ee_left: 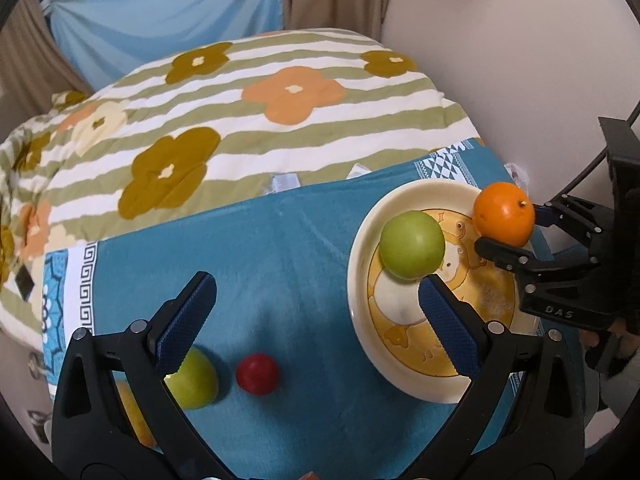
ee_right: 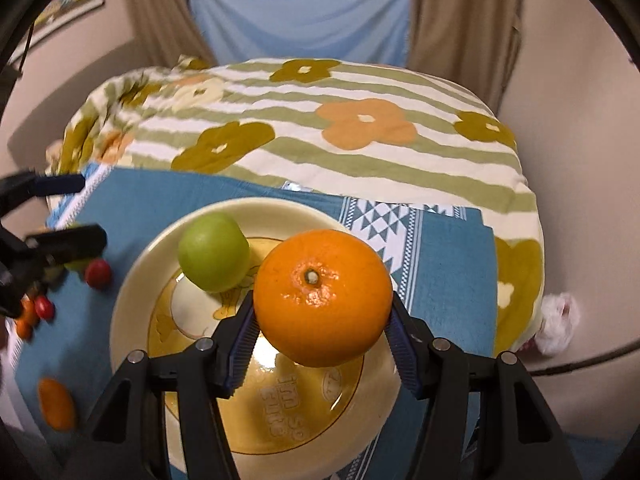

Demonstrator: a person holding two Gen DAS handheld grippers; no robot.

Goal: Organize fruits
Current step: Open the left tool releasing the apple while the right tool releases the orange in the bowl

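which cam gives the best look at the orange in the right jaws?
Right wrist view: the orange fills the centre, stem scar facing the camera, blue pads pressed to both sides, above the plate. Left wrist view shows it small near the right edge, held by the right gripper, partly hidden by one finger.

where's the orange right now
The orange is clamped in the right tool, held above the plate, just right of the green apple lying on it.

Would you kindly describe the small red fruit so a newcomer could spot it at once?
Start at the blue patterned cloth, left of the cream cartoon plate. There the small round red fruit lies beside a larger green apple; it alone is dark red and clearly the smaller.
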